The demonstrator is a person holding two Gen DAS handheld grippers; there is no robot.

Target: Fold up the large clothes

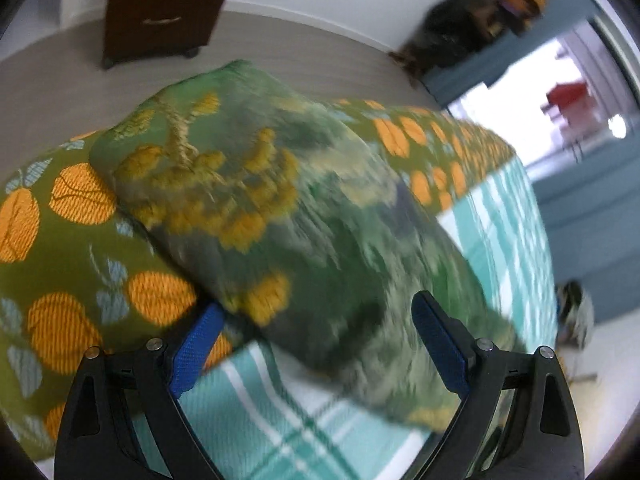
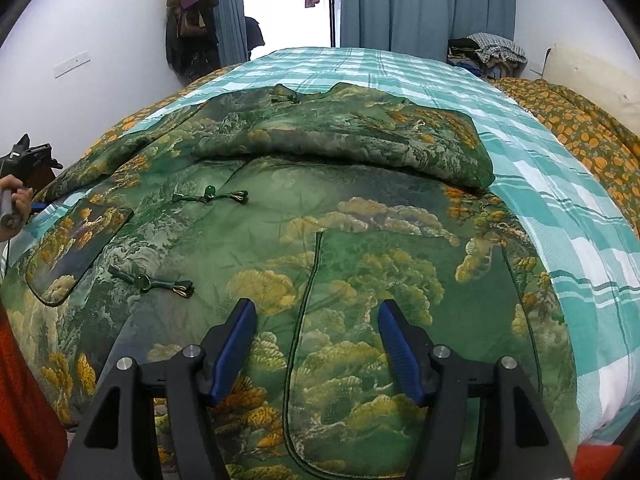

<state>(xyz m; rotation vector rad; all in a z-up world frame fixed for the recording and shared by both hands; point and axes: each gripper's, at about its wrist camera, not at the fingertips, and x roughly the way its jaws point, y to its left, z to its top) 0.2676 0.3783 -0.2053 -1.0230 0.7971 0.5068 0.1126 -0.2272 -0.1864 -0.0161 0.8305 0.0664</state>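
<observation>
Jacket (image 2: pixel 320 240): we see it spread front-up on the bed (image 2: pixel 560 216), over a teal plaid sheet; one sleeve (image 2: pixel 340 140) lies folded across the chest.
Left hand-held gripper (image 1: pixel 316 340): we see its jaws spread, blurred green sleeve cloth (image 1: pixel 280 200) between the blue pads (image 1: pixel 436 340); we cannot tell whether it touches them.
Right hand-held gripper (image 2: pixel 316 344): jaws spread above the jacket's lower front, pinching nothing.
Hand (image 2: pixel 16 204): at the left edge in our right view, holding the other gripper's handle.
Quilt (image 1: pixel 60 240): green with orange print, under the sleeve.
</observation>
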